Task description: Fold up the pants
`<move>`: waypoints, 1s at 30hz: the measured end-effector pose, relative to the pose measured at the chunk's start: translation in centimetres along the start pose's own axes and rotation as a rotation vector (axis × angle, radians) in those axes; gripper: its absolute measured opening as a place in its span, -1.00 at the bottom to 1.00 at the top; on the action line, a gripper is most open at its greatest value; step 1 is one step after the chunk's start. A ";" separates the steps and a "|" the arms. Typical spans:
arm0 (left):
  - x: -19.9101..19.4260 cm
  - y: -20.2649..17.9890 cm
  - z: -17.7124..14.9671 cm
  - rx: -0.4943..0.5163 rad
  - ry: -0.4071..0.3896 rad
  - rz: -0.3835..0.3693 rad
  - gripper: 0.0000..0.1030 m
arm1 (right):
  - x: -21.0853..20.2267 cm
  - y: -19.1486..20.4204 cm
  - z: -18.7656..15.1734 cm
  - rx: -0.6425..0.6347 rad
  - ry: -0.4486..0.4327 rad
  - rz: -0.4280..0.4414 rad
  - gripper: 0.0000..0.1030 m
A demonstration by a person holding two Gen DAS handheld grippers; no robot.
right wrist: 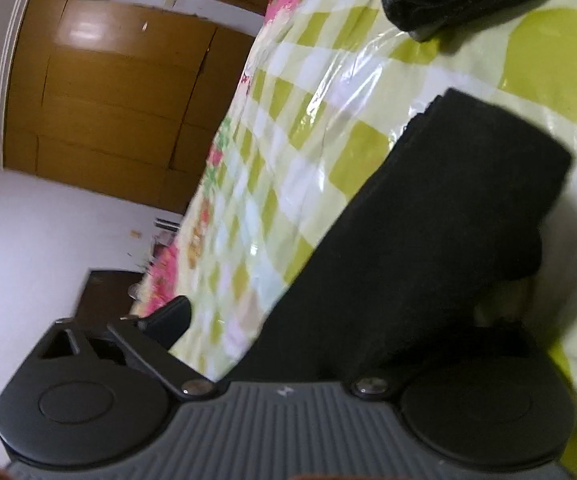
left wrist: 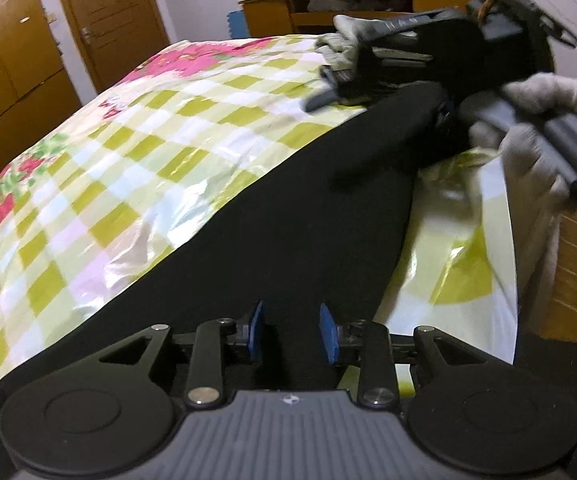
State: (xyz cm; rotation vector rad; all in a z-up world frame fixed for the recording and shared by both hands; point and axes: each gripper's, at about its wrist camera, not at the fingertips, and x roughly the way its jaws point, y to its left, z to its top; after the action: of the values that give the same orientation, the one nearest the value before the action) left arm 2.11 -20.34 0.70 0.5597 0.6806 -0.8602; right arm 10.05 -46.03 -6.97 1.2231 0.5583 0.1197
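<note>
The left gripper stood with its blue pads parted over the black pants, cloth between them but not visibly pinched. The right gripper, held in a gloved hand, was spread wide near the pants' far end. The pants lay as a long, matte, folded strip on the glossy green-and-white checked bedcover. A wooden shelf held jumbled cloth.

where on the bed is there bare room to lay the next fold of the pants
The checked bedcover lies bare from the long edge of the black pants out to the flowered border. It is crowded at the far end of the pants, where the right tongs and a gloved hand sit.
</note>
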 end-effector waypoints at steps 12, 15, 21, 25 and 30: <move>-1.0 5.6 -4.4 -0.176 0.102 0.212 -0.04 | 3.7 0.6 -1.0 -0.042 0.029 0.014 -0.11; -0.6 5.4 -5.0 -0.227 0.103 0.204 -0.08 | 4.5 -1.4 -0.8 0.115 0.029 0.020 -0.86; 0.7 1.9 -2.7 -0.178 0.004 0.044 -0.15 | -0.3 -1.8 1.0 0.163 -0.112 0.030 -0.87; -0.7 3.0 -1.9 -0.183 -0.080 0.033 -0.09 | -2.4 -1.1 1.8 0.131 -0.221 -0.009 -0.87; -4.9 8.5 -5.7 -0.256 -0.107 0.234 -0.04 | -2.5 4.4 0.0 -0.043 -0.152 -0.017 -0.86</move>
State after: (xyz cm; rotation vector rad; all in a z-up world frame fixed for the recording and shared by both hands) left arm 5.09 -9.46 2.01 0.3518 0.6028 -0.5694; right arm 8.84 -45.45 -2.13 1.1748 0.4314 0.0241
